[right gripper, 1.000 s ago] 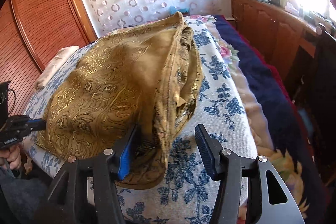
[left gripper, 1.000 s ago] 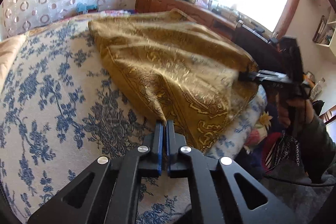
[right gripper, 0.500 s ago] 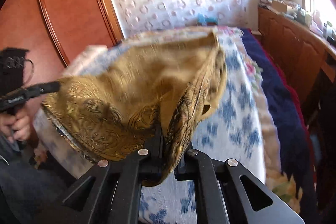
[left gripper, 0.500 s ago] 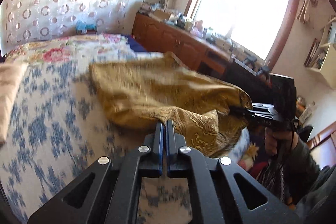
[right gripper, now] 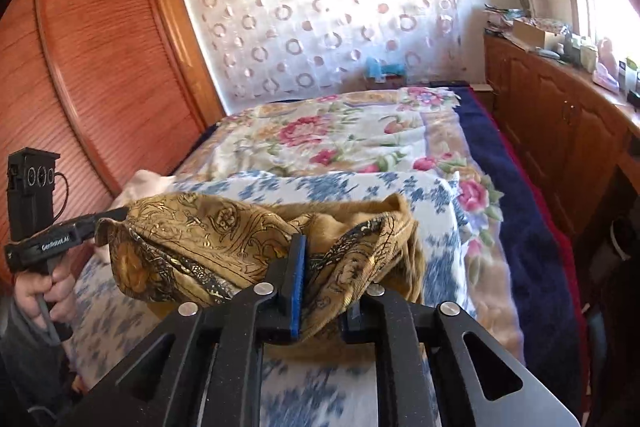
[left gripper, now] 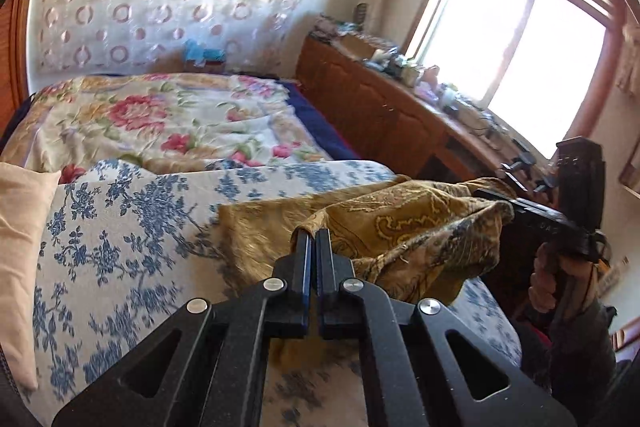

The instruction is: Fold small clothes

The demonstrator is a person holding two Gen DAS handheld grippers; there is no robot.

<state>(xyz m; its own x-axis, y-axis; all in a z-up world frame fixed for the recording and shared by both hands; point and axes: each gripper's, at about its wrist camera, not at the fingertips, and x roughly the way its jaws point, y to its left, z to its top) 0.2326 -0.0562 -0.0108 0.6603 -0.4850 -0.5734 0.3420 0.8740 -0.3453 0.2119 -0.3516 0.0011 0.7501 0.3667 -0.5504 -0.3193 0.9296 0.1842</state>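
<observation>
Fold's mid-swing: my left gripper [left gripper: 313, 241] and right gripper [right gripper: 322, 283] both pinch the gold paisley garment [right gripper: 208, 243] above the blue-floral sheet [left gripper: 120, 227], right loosening slightly, next lay it flat.

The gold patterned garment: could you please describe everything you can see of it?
The gold patterned garment looks like thin woven cloth, mustard with dark and metallic paisley scrollwork. It hangs bunched and slack between the left gripper, shut on one corner, and the right gripper, whose fingers are opening around a thick fold. Its far edge trails on the blue floral bedspread.
</observation>
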